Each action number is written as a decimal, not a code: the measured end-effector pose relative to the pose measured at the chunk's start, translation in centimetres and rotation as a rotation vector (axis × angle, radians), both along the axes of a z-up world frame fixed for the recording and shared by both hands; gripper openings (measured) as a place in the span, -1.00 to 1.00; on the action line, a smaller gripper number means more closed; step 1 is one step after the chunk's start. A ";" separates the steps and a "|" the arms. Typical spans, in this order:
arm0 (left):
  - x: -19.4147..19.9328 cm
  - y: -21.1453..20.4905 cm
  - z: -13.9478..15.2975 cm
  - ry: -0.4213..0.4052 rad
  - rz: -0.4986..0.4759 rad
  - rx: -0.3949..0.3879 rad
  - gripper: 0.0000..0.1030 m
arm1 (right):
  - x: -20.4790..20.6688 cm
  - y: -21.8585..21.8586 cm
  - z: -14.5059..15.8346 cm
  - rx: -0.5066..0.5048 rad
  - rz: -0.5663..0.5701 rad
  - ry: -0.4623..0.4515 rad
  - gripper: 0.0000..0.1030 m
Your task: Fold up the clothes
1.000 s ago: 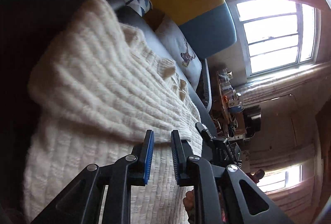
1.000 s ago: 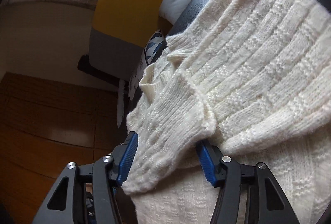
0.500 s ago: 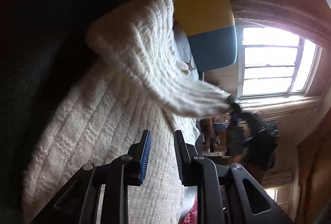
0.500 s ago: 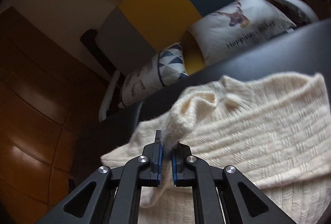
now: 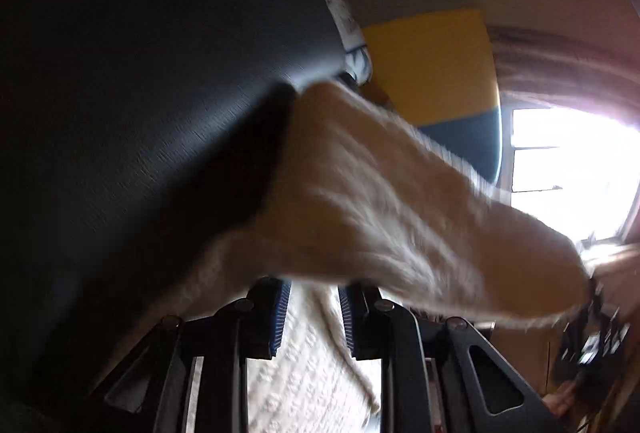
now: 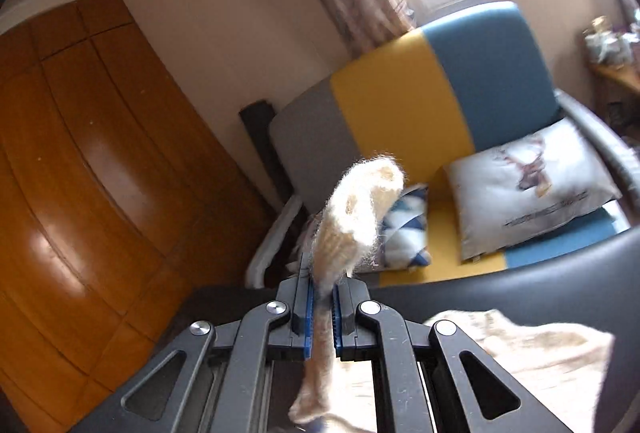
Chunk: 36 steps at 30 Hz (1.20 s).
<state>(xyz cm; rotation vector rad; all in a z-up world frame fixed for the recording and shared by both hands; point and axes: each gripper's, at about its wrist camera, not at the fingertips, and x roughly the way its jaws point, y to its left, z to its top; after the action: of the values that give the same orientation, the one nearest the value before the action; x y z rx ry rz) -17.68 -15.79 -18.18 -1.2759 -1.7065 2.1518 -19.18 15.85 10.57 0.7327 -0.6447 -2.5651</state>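
Behind the dark, matte desk stands a sofa banded grey, yellow and blue. A second ago the right gripper was spread around the sweater's sleeve; now it is pressed together on that sleeve and has lifted it well above the desk, so a sleeve fold seems under way. The cream, fuzzy, rib-knit sweater lies on the desk beneath. The left gripper, spread and holding nothing, hovers over the sweater.
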 end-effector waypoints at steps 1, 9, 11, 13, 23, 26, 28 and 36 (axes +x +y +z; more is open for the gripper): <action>0.1 -0.3 -0.4 -0.001 0.011 0.013 -0.59 | 0.3 1.7 -1.1 -0.013 -0.026 -0.019 -0.85; 1.9 -0.2 -0.2 0.012 -0.010 -0.029 -0.62 | 2.2 11.1 -17.3 -0.172 -0.206 -0.351 -0.85; 2.4 -0.4 -0.4 0.005 -0.016 0.020 -0.60 | 2.7 11.9 -19.8 -0.229 -0.220 -0.374 -0.85; 3.2 -0.7 -0.2 0.013 -0.009 0.060 -0.58 | 3.2 12.7 -22.2 -0.285 -0.235 -0.398 -0.81; 1.8 0.7 2.6 0.069 -0.035 0.068 -0.48 | 4.2 15.0 -28.0 -0.499 -0.257 -0.435 -0.18; 0.2 1.3 1.7 -0.036 -0.058 -0.021 -0.49 | 3.2 13.9 -27.0 -0.357 -0.263 -0.444 -0.21; -0.3 1.3 1.7 -0.040 -0.053 -0.071 -0.71 | 2.5 12.7 -25.8 -0.203 -0.268 -0.447 -0.70; 0.0 2.1 2.5 -0.009 -0.161 -0.337 -0.83 | 2.2 12.0 -21.1 0.047 -0.259 -0.300 -0.84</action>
<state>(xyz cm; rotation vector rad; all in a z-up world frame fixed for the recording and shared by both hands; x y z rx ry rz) -17.73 -13.74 -15.64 -1.4439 -1.2283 2.4058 -16.97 27.85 -10.52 1.1313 -0.8214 -2.7354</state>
